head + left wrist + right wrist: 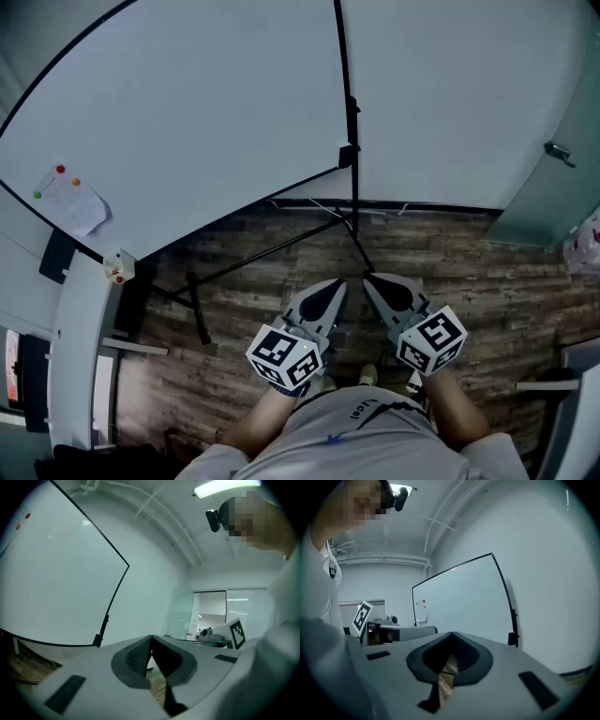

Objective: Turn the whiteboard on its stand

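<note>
Left tongs and right tongs are pinched together, empty, apart from the whiteboard on its stand.

1. Cool, even, bluish-grey light fills all three views, moderately bright and without strong contrast.
2. A long ceiling lamp at the top edge of the left gripper view is blown out to pure white.
3. The whiteboard shines softly, with no hard glare.
4. The wooden floor is the darkest area of the head view; shadows on it are faint, perhaps lost in the grain.
5. Both gripper views are strongly fisheye: straight edges bow and the corners fall to black.
6. The near bodies of the left tool and right tool look soft and smooth, while the distant room is sharper.
</note>
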